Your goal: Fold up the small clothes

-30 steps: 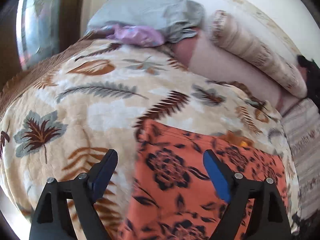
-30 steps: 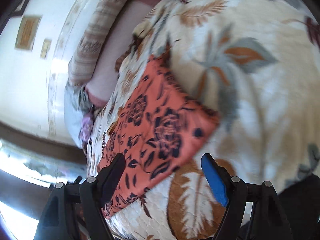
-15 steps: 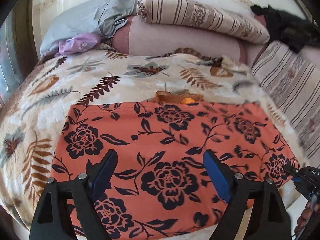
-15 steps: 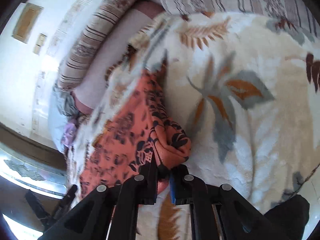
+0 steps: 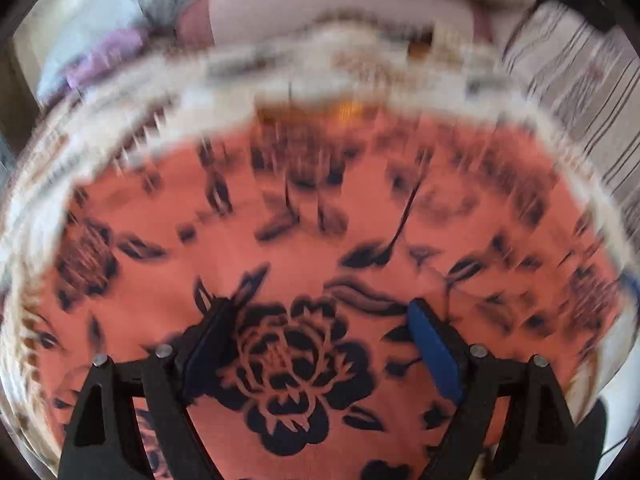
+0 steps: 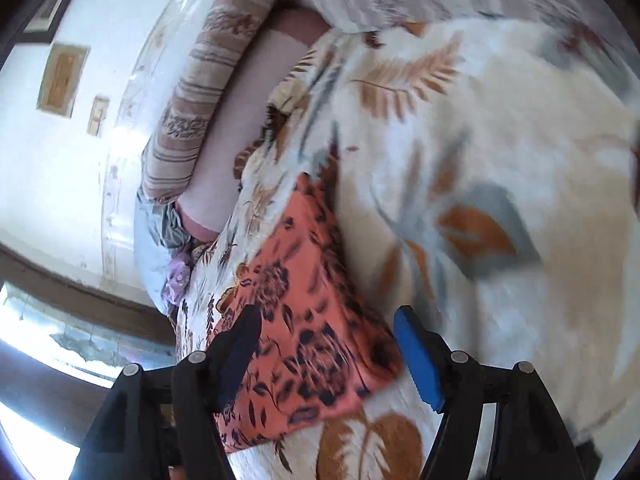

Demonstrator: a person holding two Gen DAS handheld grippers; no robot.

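the right gripper (image 6: 328, 344) jaws, clenched on a bunched corner half a second ago, have just been opening and stand released, nothing pinched. the orange floral garment (image 6: 304, 320) lies flat on the bed's blanket (image 6: 500, 140). the left gripper (image 5: 320, 340) hovers released above it. one garment, two grippers; next fold pending.

One orange floral garment (image 6: 304, 320), one leaf-print blanket (image 6: 500, 152), two tongs (image 5: 320, 344) (image 6: 326, 354), one striped bolster (image 6: 200, 100)
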